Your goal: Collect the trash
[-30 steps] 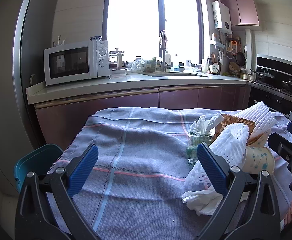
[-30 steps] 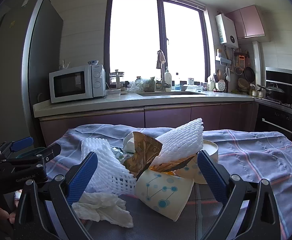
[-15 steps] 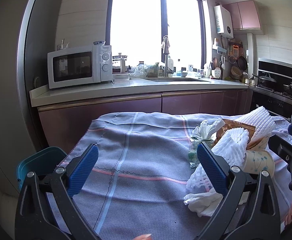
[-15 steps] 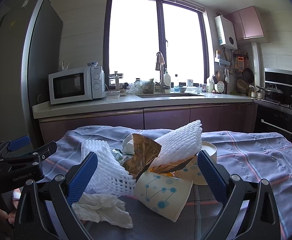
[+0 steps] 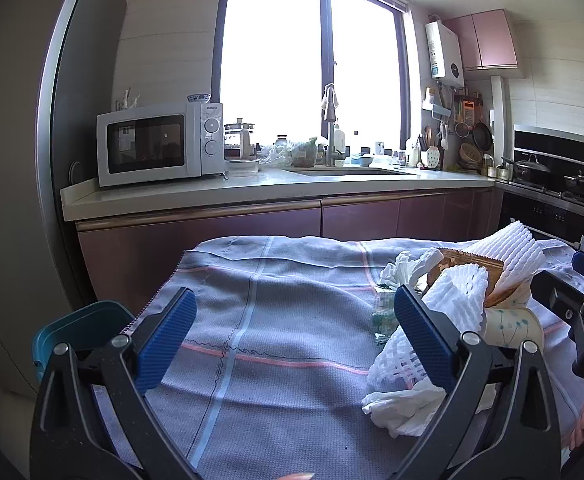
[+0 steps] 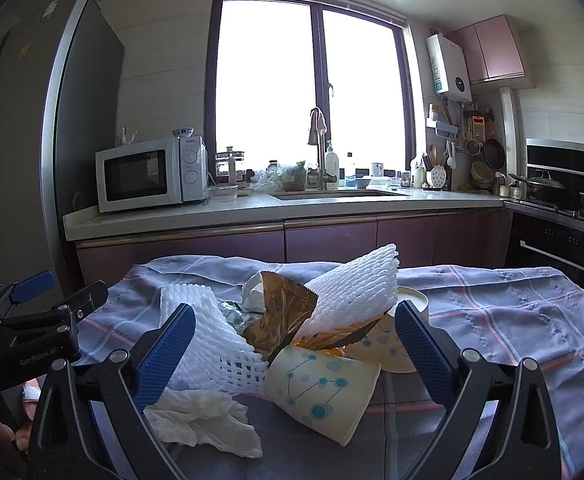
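A heap of trash lies on the blue-grey tablecloth (image 6: 512,304). It holds a tipped paper cup (image 6: 324,392) with blue dots, a second cup (image 6: 388,348) behind it, two white foam fruit nets (image 6: 356,292) (image 6: 212,340), a brown foil wrapper (image 6: 284,316) and a crumpled white tissue (image 6: 204,420). My right gripper (image 6: 292,344) is open, its fingers straddling the heap from the near side. My left gripper (image 5: 292,332) is open over bare cloth, with the heap just right of its right finger: foam net (image 5: 456,300), tissue (image 5: 404,404), cup (image 5: 512,328).
A teal bin (image 5: 76,332) stands low at the table's left edge. Behind the table runs a kitchen counter (image 5: 252,188) with a microwave (image 5: 160,144) and a sink (image 6: 340,196). A stove (image 6: 568,208) is at the right. The other gripper (image 6: 32,320) shows at far left.
Both views have tilted slightly upward, showing more of the ceiling and window. The trash heap and both open grippers keep nearly the same places.
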Tool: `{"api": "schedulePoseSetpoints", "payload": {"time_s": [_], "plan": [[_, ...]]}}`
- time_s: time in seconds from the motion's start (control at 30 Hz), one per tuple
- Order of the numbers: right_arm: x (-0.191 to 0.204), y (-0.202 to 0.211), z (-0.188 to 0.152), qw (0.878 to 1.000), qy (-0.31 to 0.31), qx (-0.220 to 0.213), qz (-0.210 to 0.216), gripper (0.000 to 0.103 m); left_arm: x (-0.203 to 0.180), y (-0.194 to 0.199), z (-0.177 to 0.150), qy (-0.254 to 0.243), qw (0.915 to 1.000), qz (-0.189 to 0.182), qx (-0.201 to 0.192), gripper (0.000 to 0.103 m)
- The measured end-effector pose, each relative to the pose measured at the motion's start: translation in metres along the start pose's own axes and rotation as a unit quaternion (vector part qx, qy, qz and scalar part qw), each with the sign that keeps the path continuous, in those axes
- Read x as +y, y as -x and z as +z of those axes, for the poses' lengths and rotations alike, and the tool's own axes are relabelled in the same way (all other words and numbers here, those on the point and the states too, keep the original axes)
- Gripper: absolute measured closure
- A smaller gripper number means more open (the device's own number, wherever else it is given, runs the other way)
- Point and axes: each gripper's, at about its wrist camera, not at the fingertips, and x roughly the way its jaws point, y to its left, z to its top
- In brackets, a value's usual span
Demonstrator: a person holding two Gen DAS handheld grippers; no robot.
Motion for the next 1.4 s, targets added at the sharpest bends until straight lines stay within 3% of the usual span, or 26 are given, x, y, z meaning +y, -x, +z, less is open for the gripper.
{"api": "schedulePoseSetpoints", "payload": {"time_s": [1.4], "plan": [[0.0005,-0.0033,-0.0007,1.000,-0.002,0.008,0.019,0.007,-0.0062,0.0063,-0.0014,-0.013,0.9997,-0.005,-0.017,0.006]]}}
